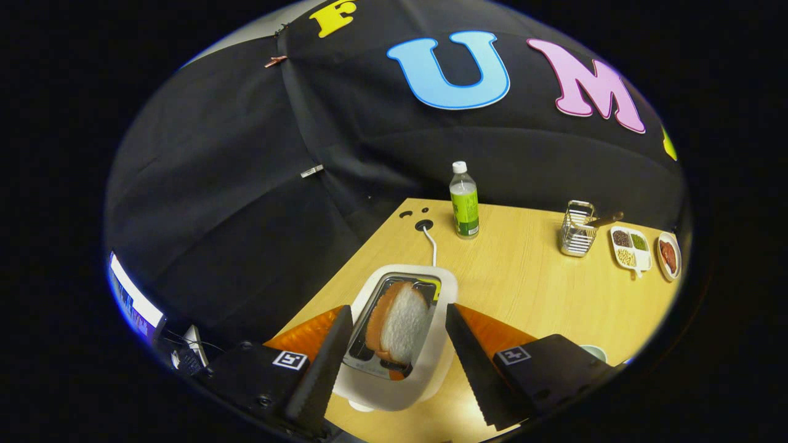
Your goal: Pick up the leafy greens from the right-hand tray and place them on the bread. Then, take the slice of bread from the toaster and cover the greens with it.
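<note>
One toaster [400,344] is counted on the worktop [529,289], with one slice of bread [399,323] in it. One bottle [464,202], one wire holder [577,229], one divided dish [630,247] and one small plate [669,256] are counted far right. Two fingers [320,369] are seen, spread apart.

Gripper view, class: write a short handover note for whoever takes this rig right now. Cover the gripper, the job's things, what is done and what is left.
Gripper: open, fingers spread either side of the toaster, holding nothing.
Toaster: on the wooden table, between the fingers, its cord running back towards the bottle.
Bread slice: standing in the toaster slot, untouched.
Done: I cannot tell from here whether the greens are already on the bread.
Left: close on the slice, lift it out, cover the greens with it.
</note>
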### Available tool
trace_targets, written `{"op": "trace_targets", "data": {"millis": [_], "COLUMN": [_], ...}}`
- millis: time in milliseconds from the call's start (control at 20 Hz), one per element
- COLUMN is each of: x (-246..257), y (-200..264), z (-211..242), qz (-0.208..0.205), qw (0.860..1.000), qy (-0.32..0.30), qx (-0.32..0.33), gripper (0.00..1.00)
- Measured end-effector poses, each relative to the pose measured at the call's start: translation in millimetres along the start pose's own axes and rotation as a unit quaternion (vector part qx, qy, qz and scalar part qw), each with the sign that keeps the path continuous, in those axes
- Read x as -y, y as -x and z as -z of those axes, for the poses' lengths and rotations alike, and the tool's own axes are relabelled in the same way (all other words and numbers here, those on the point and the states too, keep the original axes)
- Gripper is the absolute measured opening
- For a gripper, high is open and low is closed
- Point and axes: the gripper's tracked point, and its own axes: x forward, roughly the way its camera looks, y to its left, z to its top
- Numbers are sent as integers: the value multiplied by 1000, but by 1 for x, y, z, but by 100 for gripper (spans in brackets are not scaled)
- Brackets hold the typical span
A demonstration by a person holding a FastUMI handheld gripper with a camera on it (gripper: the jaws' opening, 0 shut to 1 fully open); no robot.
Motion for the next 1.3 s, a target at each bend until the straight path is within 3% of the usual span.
{"op": "trace_targets", "data": {"millis": [100, 250, 350, 500, 550, 900, 1300], "x": [4, 19, 30, 27, 28, 20, 26], "y": [-12, -22, -24, -26, -23, -2, 74], "z": [7, 14, 16, 21, 19, 2, -69], "qz": [12, 43, 63, 59, 63, 57, 18], "qw": [1000, 999, 998, 998, 998, 998, 994], "qy": [1, 1, 5, -8, -11, -15, -76], "qx": [-12, -20, -25, -31, -30, -9, 70], "gripper": [94, 85, 71, 23, 18, 16, 16]}}
